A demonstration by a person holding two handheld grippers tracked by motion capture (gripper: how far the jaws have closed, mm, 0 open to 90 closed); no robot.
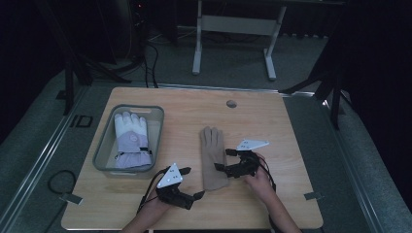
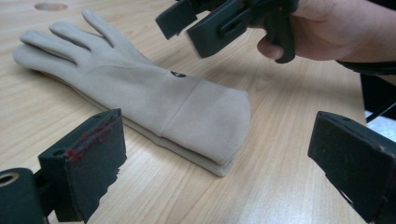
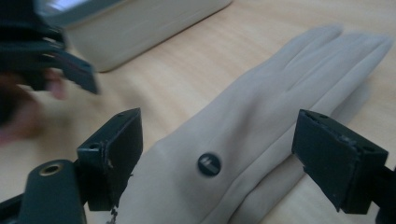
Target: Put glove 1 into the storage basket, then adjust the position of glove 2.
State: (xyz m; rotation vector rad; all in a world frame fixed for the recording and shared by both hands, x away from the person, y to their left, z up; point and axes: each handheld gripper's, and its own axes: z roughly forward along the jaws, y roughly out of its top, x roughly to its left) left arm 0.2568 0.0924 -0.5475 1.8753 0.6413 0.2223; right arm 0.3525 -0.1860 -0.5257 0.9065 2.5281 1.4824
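A beige glove (image 1: 213,158) is lying flat on the worktop (image 1: 272,121), about midway between its left and right edges, fingers pointing toward the far edge and cuff toward the near edge. Both tools are closing in on the cuff end, presumably because that is the easiest part to pinch. The right tool (image 1: 222,160) is hovering over the glove's wrist with its jaws spread wide, straddling the small dark button (image 3: 208,164). The left tool (image 1: 193,183) is sitting near the near edge, just short of the cuff, jaws also spread and gripping nothing. A grey bin (image 1: 104,150) by the left edge is already holding a white and lilac glove (image 1: 130,141), so the beige one is probably heading there too.
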